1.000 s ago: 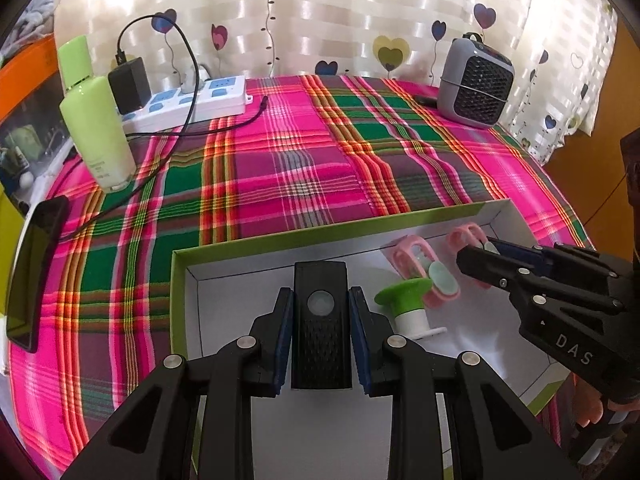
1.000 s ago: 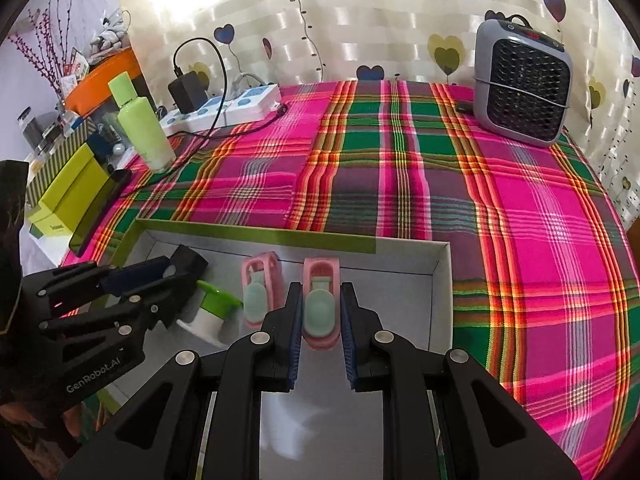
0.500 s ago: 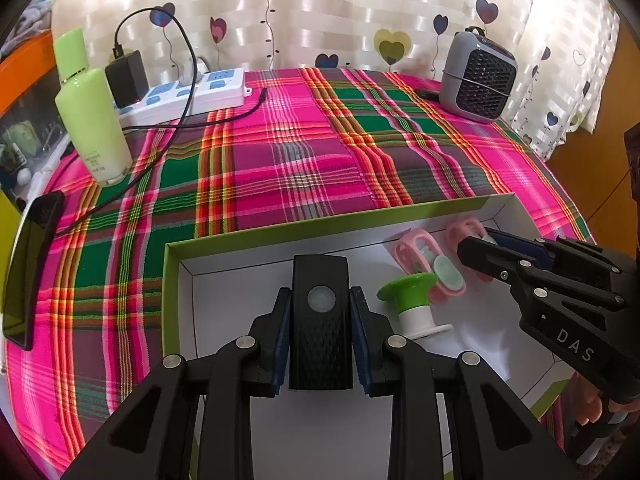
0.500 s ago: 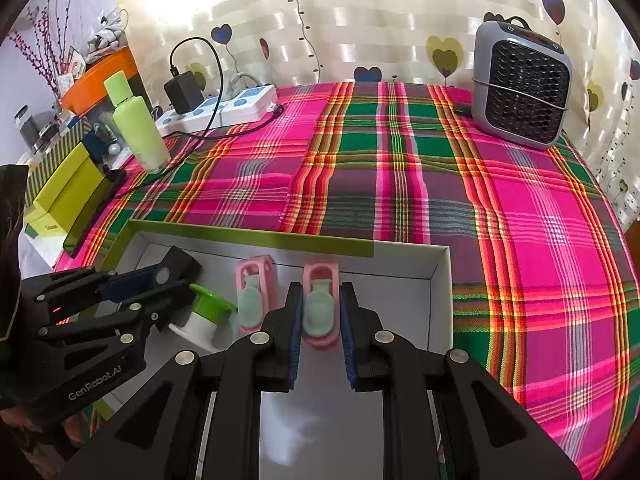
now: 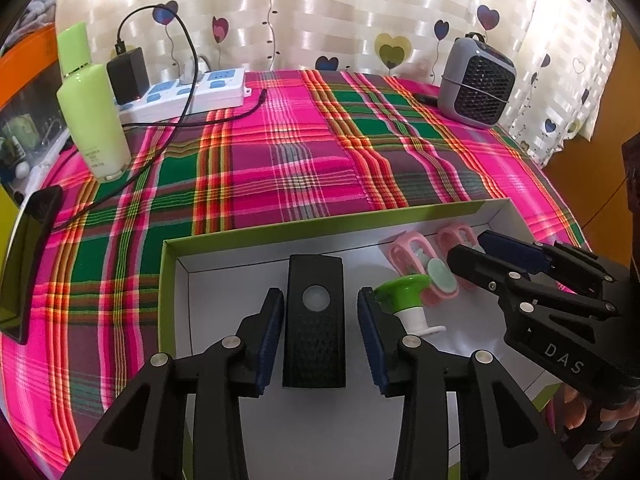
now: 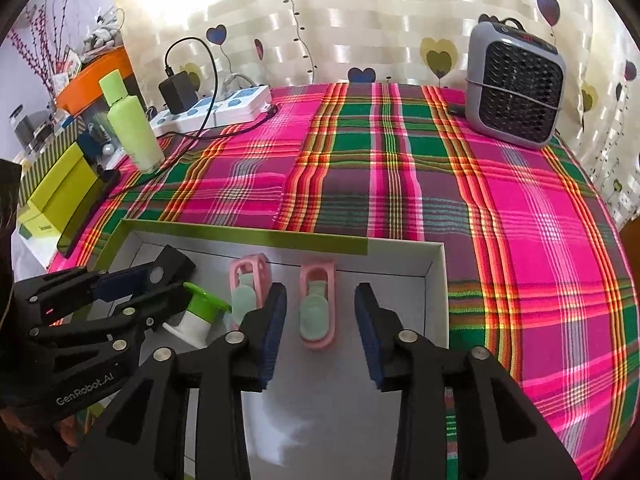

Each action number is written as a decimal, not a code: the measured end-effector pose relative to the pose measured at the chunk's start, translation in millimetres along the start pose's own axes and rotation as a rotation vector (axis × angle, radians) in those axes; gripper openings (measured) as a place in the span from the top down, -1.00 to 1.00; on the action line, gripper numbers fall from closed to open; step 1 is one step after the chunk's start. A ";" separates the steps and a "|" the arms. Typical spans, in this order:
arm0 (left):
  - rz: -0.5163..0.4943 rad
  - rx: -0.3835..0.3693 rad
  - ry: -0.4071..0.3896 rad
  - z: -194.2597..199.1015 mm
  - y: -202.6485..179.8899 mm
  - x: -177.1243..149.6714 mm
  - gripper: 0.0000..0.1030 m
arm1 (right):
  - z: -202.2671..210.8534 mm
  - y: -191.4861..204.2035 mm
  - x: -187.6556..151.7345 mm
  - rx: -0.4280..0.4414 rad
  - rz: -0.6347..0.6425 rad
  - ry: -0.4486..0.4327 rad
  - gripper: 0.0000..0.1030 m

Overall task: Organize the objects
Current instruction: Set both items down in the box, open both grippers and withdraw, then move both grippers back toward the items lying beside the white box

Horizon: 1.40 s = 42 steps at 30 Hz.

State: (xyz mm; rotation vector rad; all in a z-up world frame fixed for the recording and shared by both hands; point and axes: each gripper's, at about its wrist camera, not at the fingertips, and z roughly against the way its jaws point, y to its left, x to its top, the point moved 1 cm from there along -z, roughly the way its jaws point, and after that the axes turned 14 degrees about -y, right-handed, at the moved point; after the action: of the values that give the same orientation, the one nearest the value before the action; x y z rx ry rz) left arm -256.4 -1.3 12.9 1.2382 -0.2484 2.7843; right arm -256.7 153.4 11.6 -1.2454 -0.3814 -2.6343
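A shallow green-rimmed white box (image 5: pixel 360 220) (image 6: pixel 438 280) lies on the plaid cloth. A black rectangular device (image 5: pixel 314 320) (image 6: pixel 168 268) rests on its floor between the fingers of my left gripper (image 5: pixel 320 322) (image 6: pixel 132 292), whose jaws are opening with gaps on both sides. A pink clip with a mint pad (image 6: pixel 318 306) (image 5: pixel 452 238) lies on the floor between the opening jaws of my right gripper (image 6: pixel 320 320) (image 5: pixel 476 254), untouched. A second pink clip (image 6: pixel 248 284) (image 5: pixel 412 256) and a green-capped white stopper (image 5: pixel 404 296) (image 6: pixel 200 312) lie between the two.
A pale green bottle (image 5: pixel 94 104) (image 6: pixel 130 124), a power strip with a black charger and cable (image 5: pixel 188 90) (image 6: pixel 216 108), and a dark phone (image 5: pixel 30 264) sit at the left. A grey heater (image 5: pixel 476 80) (image 6: pixel 516 88) stands at the back right. Yellow-green boxes (image 6: pixel 56 196) stand off the table's left.
Both grippers have opened. The left one let go of the black device and the right one let go of the pink clip. Both things now lie free on the box floor.
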 end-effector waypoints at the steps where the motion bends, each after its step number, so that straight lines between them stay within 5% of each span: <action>1: -0.002 -0.002 -0.002 0.7 -0.7 -0.1 0.23 | 0.5 -0.2 0.4 -0.003 -0.002 -0.002 0.28; 9: 0.002 0.005 -0.012 7.9 -3.0 -2.4 0.07 | 7.9 -3.7 -1.8 -0.004 -0.029 -0.007 0.24; 42: 0.004 0.040 -0.135 89.3 -15.8 -31.0 0.02 | 76.9 10.2 -27.0 0.010 -0.068 -0.073 0.19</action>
State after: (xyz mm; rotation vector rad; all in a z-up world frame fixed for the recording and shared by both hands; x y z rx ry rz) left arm -168.3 -2.4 50.5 1.4385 -0.2056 2.7251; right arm -181.1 170.0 39.0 -1.3517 -0.4556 -2.6449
